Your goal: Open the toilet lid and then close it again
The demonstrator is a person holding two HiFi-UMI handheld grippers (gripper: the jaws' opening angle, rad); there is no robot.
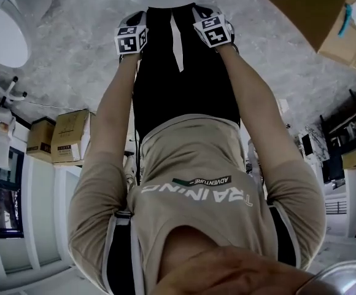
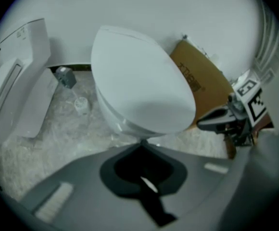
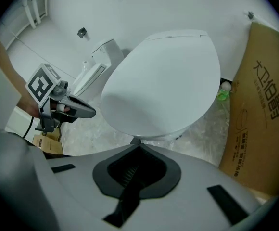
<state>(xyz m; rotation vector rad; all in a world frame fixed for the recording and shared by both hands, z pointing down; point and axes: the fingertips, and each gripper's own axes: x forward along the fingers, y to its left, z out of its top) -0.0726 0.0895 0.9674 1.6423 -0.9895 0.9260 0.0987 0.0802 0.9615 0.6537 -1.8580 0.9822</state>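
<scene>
Both pairs of jaws are closed tip to tip with nothing between them. The left gripper [image 2: 140, 143] and the right gripper [image 3: 137, 142] sit side by side, well apart, each with its tips just at the front rim of the lid [image 3: 163, 81]. I cannot tell whether the tips touch the rim.

The lid lies flat down on the toilet [image 2: 118, 121], straight ahead of the person. With the lid down and the tips at its front edge, the opening looks like the step in hand, though a lid already closed again would look the same.

If it is the opening, the next move calls for getting a closed tip under the front lip. The lid then has to be raised in an arc about its rear hinge until it leans back.

By count there are two grippers and one lid on one toilet in front. One large cardboard box [image 3: 259, 109] leans against the wall just beside that toilet on the right. A second toilet [image 2: 19, 81] stands farther off on the left. Two small boxes [image 1: 58, 137] sit on the floor at the left in the head view.
</scene>
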